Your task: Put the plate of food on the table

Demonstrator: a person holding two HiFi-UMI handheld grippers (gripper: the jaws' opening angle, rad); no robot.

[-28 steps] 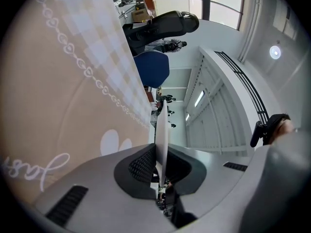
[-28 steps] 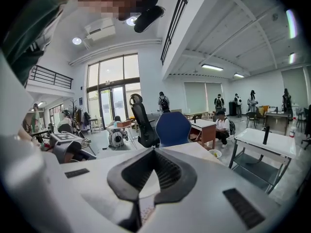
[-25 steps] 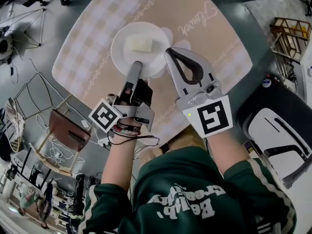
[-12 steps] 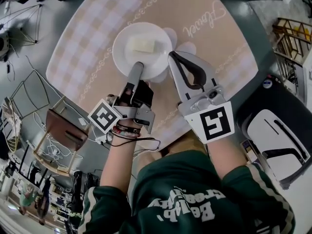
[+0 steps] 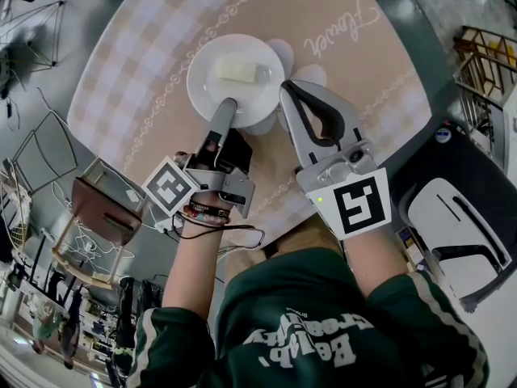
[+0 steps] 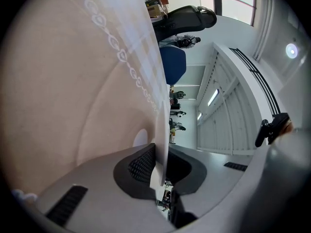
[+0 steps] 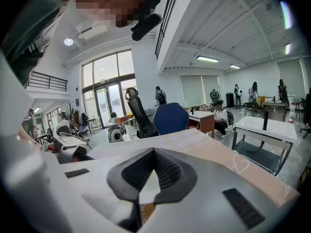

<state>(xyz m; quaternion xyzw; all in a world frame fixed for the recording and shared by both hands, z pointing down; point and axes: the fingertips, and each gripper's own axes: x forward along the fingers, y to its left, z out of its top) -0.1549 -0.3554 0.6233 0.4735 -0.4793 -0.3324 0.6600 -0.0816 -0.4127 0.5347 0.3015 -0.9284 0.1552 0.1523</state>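
Left gripper point(image 5: 229, 103) is clamped on the near rim of the plate point(image 5: 212, 87); the left gripper view shows the rim edge-on, pinched between both pads point(image 6: 143, 163). The plate is white, with a pale block of food point(image 5: 238, 71) in its middle. It sits level over the table point(image 5: 355, 71), on the checked part of the beige cloth; can't tell if its base touches. Right gripper point(image 5: 287, 91) is just beside the plate's right edge, tips closed together, nothing between them
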